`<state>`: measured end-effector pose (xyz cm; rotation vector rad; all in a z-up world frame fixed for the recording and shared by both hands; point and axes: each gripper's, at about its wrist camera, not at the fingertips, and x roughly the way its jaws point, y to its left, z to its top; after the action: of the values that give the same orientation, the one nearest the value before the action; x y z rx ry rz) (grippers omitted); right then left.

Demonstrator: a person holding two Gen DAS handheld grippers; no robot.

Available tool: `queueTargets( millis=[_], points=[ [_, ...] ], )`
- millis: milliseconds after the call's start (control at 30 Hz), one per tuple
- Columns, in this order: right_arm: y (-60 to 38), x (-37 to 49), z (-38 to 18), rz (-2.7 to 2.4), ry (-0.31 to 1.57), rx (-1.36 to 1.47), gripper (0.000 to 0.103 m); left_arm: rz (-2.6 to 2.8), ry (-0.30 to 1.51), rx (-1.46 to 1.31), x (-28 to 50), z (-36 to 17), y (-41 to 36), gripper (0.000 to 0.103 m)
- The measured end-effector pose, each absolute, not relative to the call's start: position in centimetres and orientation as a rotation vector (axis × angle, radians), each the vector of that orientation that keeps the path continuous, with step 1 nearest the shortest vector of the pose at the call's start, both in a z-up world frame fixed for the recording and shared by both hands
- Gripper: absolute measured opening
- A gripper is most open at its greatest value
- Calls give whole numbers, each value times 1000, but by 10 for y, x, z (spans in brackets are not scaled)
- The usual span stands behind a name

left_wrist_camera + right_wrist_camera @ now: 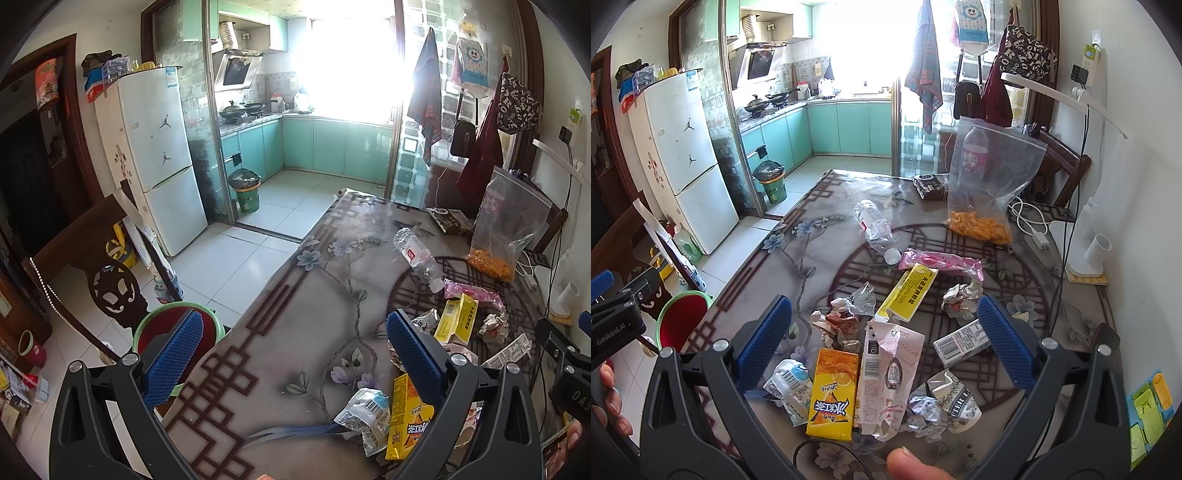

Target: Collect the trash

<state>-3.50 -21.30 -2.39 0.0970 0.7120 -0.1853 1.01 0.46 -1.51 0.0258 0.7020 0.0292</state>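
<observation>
The right gripper (884, 341) hangs above the table (768, 258) with its 2 blue pads spread wide and nothing between them. Directly beneath lie the trash: a yellow juice carton (833, 393), a flattened pink-white package (890, 373), a barcode box (960, 341) and a crumpled paper cup (955, 395). Beyond the carton rest a yellow-white box (908, 293), a pink wrapper (940, 263) and a clear plastic bottle (877, 229). The left gripper (295, 360), also spread and empty, hovers at the table edge left of the carton, above a red-lined green bin (155, 321).
</observation>
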Motion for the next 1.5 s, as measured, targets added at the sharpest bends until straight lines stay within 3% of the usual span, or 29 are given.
queueTargets(
  millis=[1000,1167,1233,1367,1500],
  points=[
    [-220,-36,-36,-157,716,109,99,-85,712,-52,8,-24,17,95],
    [-236,-24,-74,55,925,293,99,-144,717,-6,12,-62,11,95],
    [-241,-26,-86,69,946,346,99,-198,834,35,19,-93,2,95],
    [-247,-36,-91,48,906,333,99,-274,982,98,24,-143,-18,95],
    [-248,-55,-82,66,708,276,100,-324,1073,48,31,-178,-28,95]
  ],
)
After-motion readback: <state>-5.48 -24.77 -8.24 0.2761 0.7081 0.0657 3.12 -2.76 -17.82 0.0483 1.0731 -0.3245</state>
